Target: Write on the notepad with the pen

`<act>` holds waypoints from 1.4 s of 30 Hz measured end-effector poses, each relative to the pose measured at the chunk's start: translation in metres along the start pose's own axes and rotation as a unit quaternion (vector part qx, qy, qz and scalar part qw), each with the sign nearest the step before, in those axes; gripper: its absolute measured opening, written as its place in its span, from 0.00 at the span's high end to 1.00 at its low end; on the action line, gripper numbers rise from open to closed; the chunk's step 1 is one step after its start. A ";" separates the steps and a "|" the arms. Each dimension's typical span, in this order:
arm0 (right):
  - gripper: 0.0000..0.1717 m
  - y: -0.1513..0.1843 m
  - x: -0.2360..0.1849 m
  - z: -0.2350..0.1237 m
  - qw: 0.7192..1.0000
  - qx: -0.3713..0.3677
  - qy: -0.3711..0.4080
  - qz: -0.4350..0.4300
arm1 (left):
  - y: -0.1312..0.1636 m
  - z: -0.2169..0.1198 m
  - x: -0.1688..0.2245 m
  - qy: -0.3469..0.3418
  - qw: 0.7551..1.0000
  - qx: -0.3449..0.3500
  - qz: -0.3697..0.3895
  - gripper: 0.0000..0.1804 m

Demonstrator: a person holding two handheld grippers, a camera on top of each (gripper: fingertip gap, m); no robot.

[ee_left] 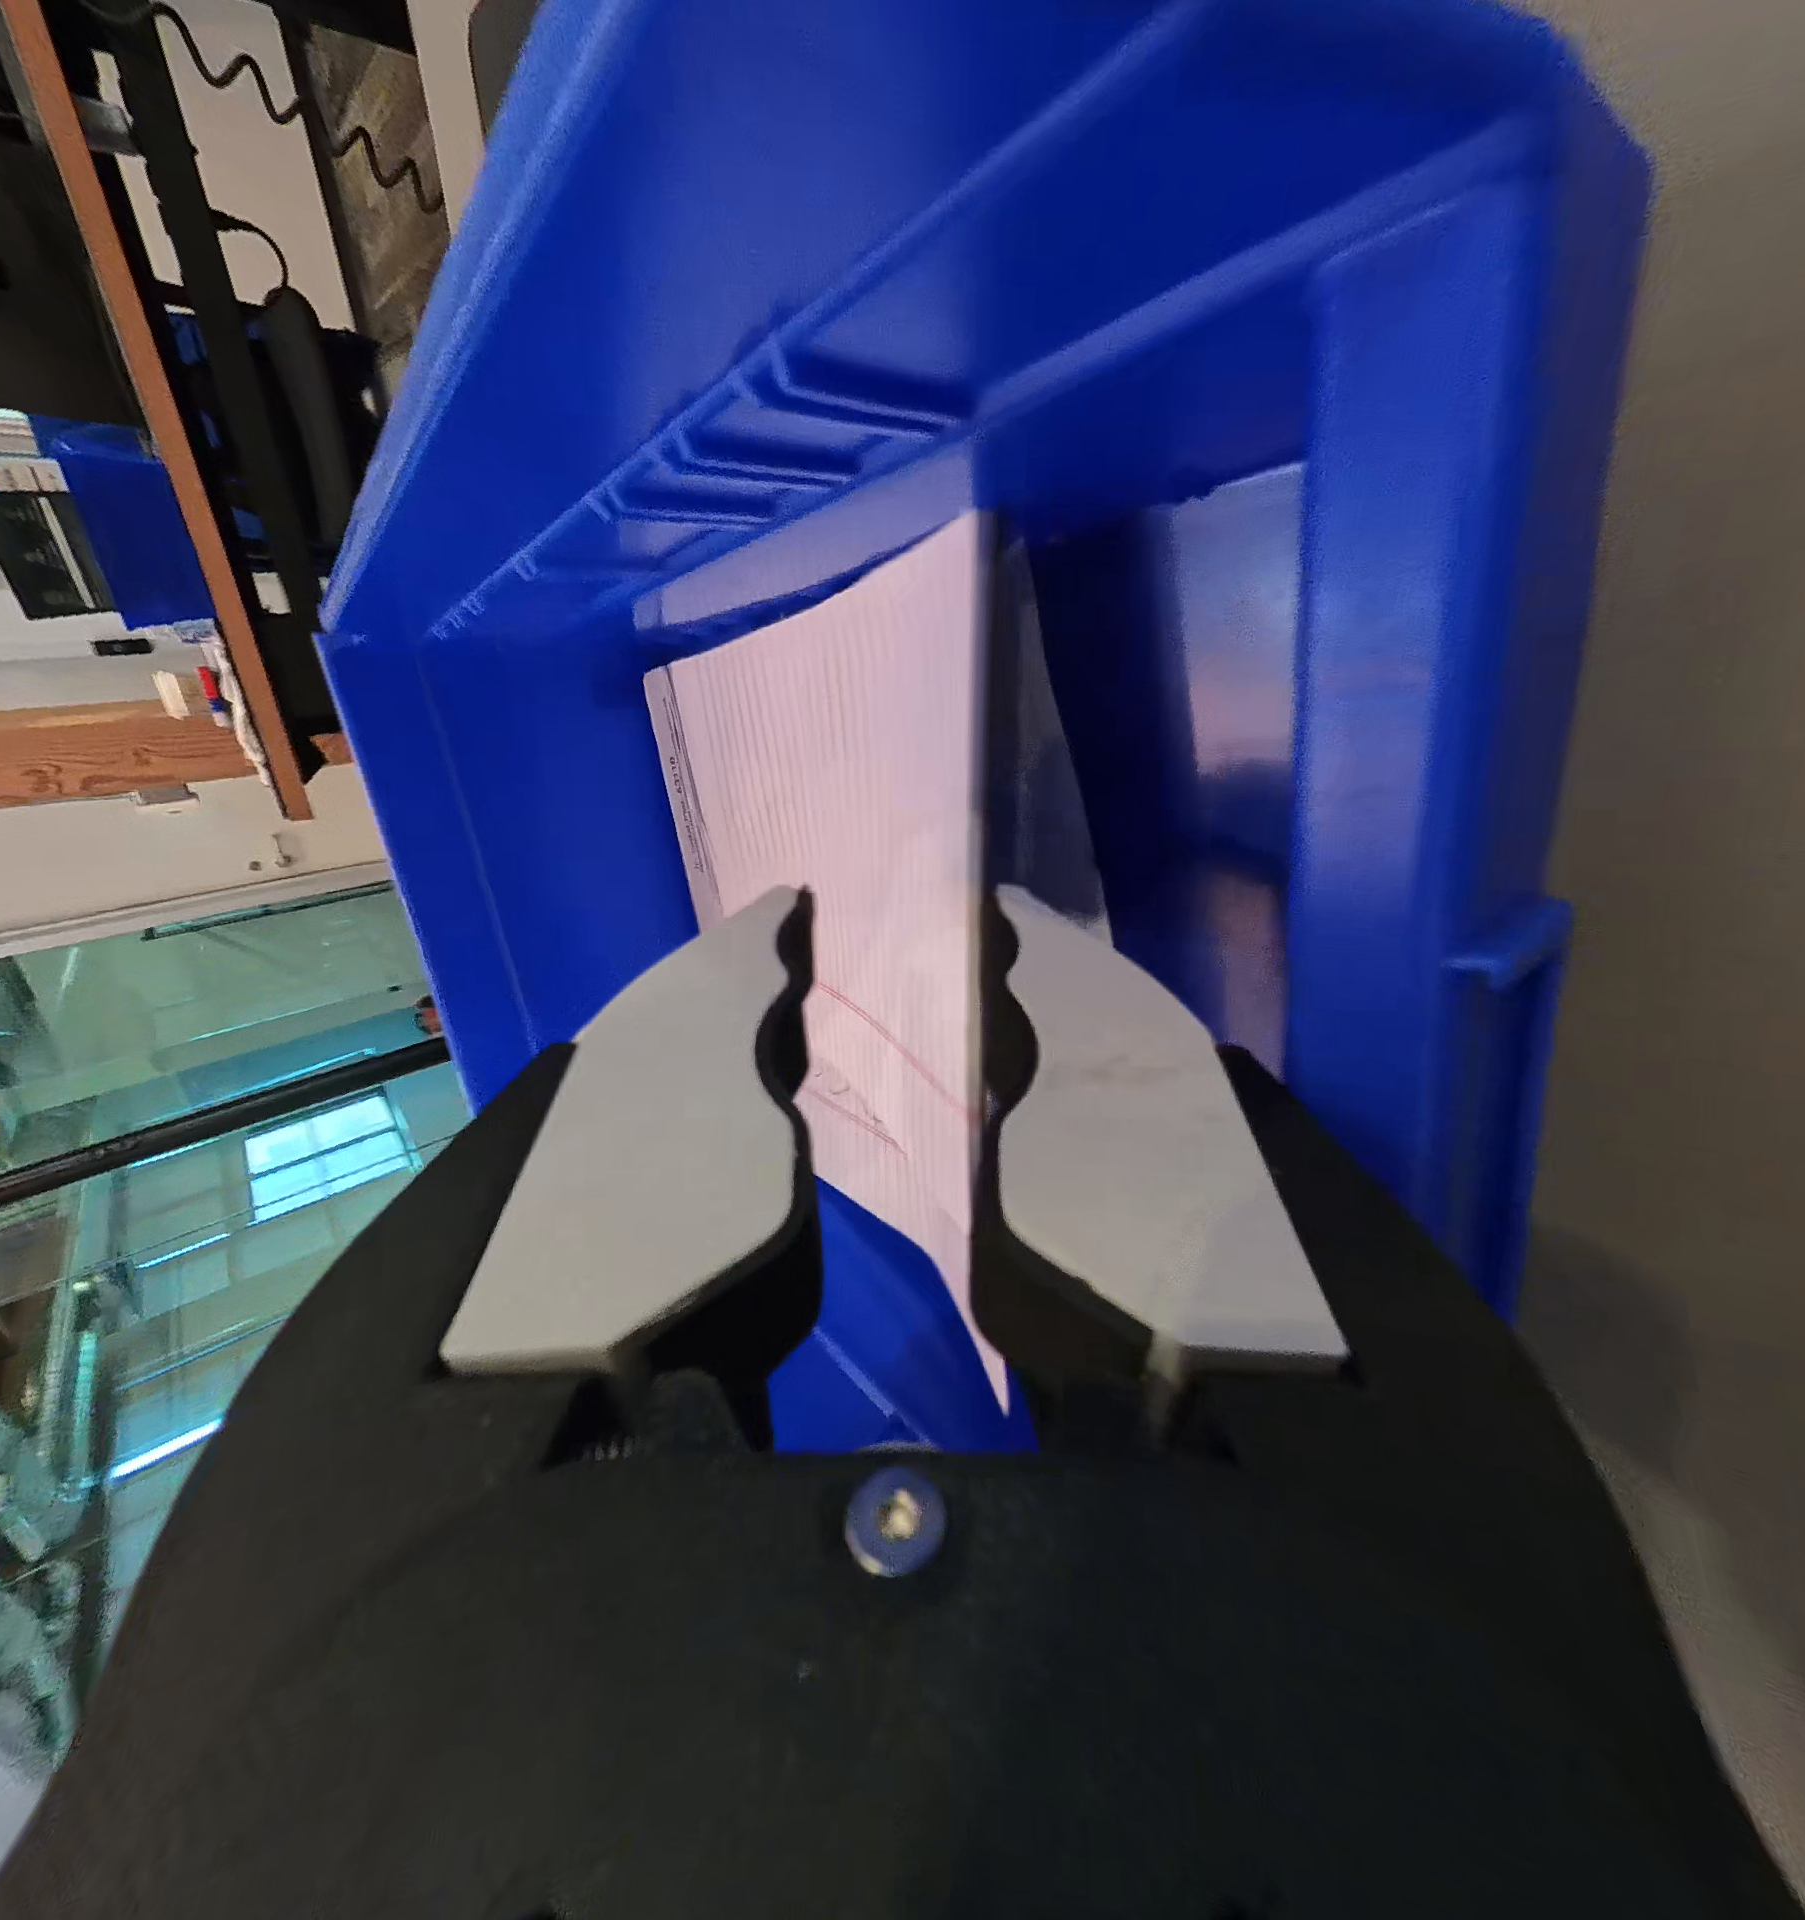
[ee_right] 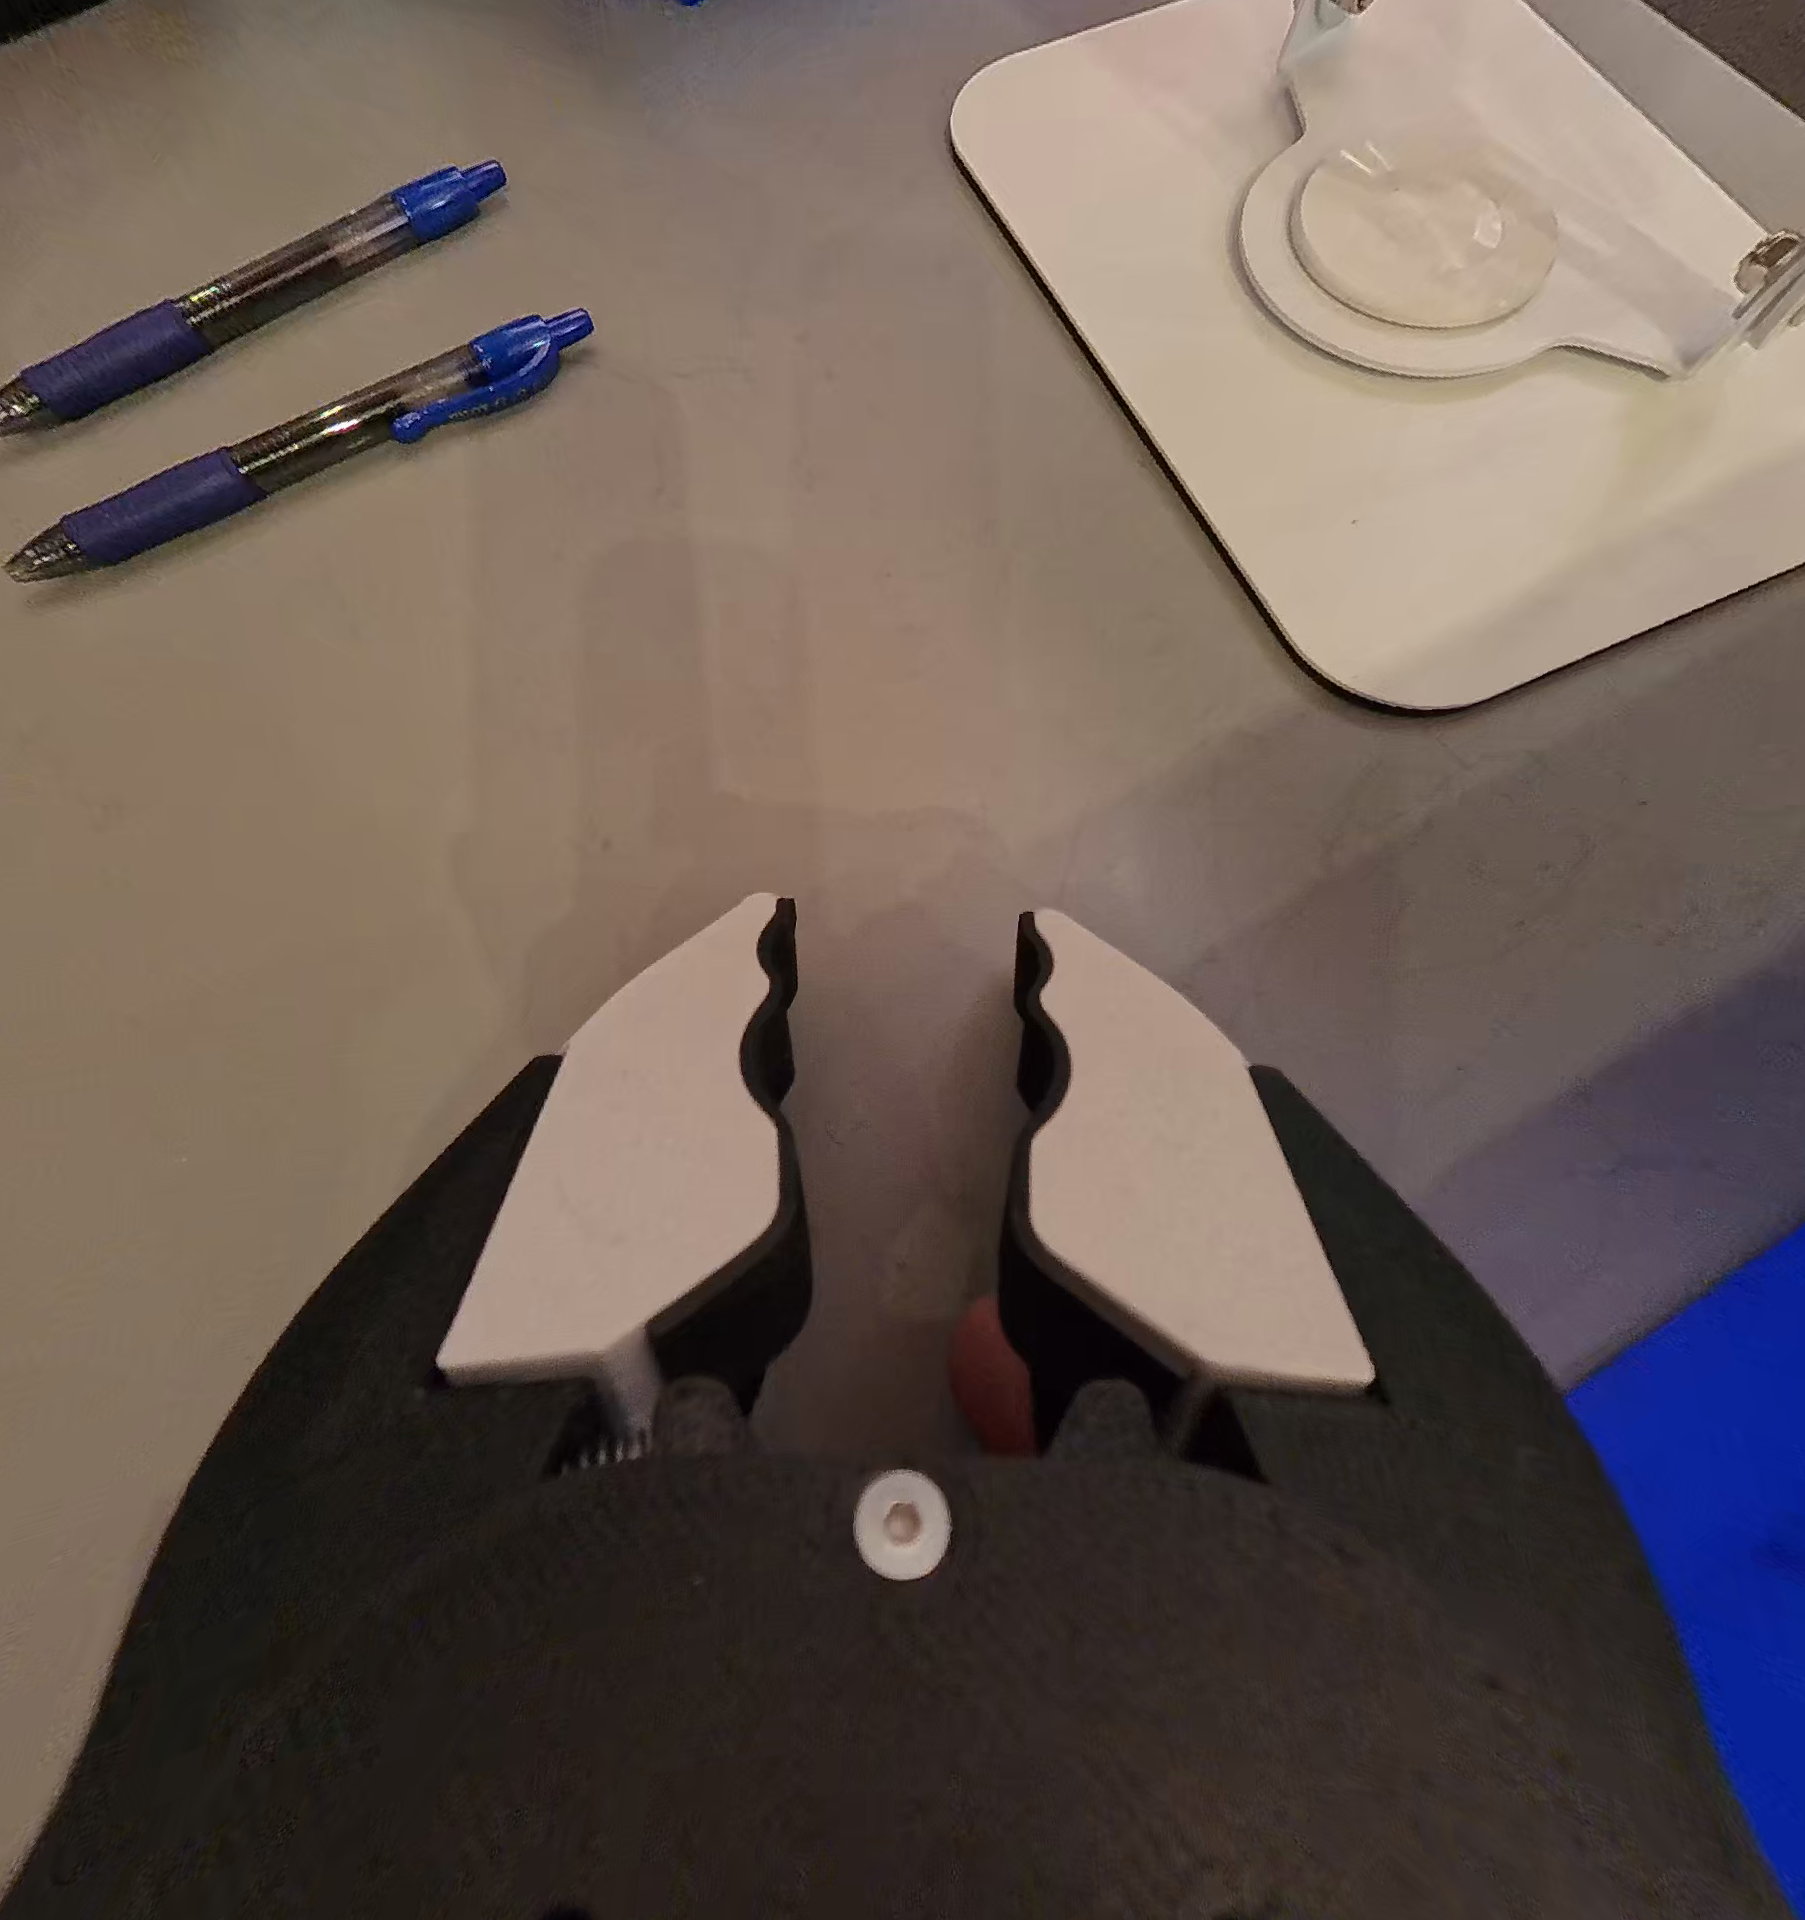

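— So, how is the notepad (ee_left: 836, 831) going to handle?

— Lightly, I am judging. It is looking like a thin pad of ruled white sheets on a dark backing, stiff enough along the bound edge but floppy at the free corners, so I am expecting it to bend or fan if it is pinched at one corner alone. A grip across the whole thickness, sheets and backing together, near an edge, seems the safest.

— And where is it sitting now?

— It is standing on edge in a blue bin (ee_left: 1417, 727), straight ahead of the left tool (ee_left: 898, 904) and running back between its two fingers. The right finger (ee_left: 1095, 1039) is lying against the dark backing; on the other side the left finger (ee_left: 690, 1049) is looking close to the ruled face, but I cannot tell whether it is pressing, so I am not calling it a firm hold.

— What about the pens?

— Two blue pens (ee_right: 285, 436) are lying side by side on the grey table (ee_right: 669, 675), well ahead and to the left of the right tool (ee_right: 908, 914). They are smooth, round and light, so they may be rolling or slipping; the ribbed grip near the tip (ee_right: 155, 499) is looking like the best place to take one.

— And that tool?

— Its fingers are standing apart with nothing between them. A white board (ee_right: 1449, 499) is lying ahead to its right.
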State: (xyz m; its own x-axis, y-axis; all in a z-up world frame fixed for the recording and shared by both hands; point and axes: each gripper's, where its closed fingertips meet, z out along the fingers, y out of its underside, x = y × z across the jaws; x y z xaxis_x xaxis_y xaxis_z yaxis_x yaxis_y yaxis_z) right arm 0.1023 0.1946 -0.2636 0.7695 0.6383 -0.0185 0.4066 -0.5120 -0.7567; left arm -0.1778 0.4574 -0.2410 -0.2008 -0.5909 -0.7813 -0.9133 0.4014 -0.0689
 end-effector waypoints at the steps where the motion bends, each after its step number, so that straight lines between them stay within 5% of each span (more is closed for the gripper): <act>1: 0.76 0.000 0.000 0.000 1.000 0.000 0.000 0.000 | 0.000 0.000 0.000 -0.004 1.000 -0.002 0.013 0.89; 4: 0.77 0.000 -0.001 0.000 1.000 -0.001 -0.001 -0.002 | 0.002 0.004 0.000 -0.003 0.999 -0.012 0.029 0.98; 9: 0.77 0.000 0.000 0.000 1.000 -0.001 0.000 0.000 | 0.007 0.009 -0.020 -0.046 0.996 -0.048 0.060 0.98; 25: 0.77 0.001 0.002 0.000 1.000 -0.002 0.006 -0.001 | 0.003 -0.032 -0.089 -0.111 0.994 -0.012 0.008 0.98; 34: 0.77 0.000 0.003 -0.001 1.000 -0.002 0.009 -0.003 | 0.016 0.011 -0.095 -0.076 0.995 -0.064 0.010 0.98; 42: 0.77 -0.002 0.001 -0.002 1.000 0.002 0.007 -0.005 | 0.003 -0.033 -0.112 -0.113 0.993 -0.031 -0.002 0.98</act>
State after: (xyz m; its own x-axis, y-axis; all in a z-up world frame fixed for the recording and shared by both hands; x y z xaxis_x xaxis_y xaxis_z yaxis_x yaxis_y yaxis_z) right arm 0.1038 0.1950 -0.2606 0.7718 0.6358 -0.0012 0.4131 -0.5029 -0.7592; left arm -0.1692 0.5018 -0.1336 -0.1197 -0.4170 -0.9010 -0.9356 0.3510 -0.0382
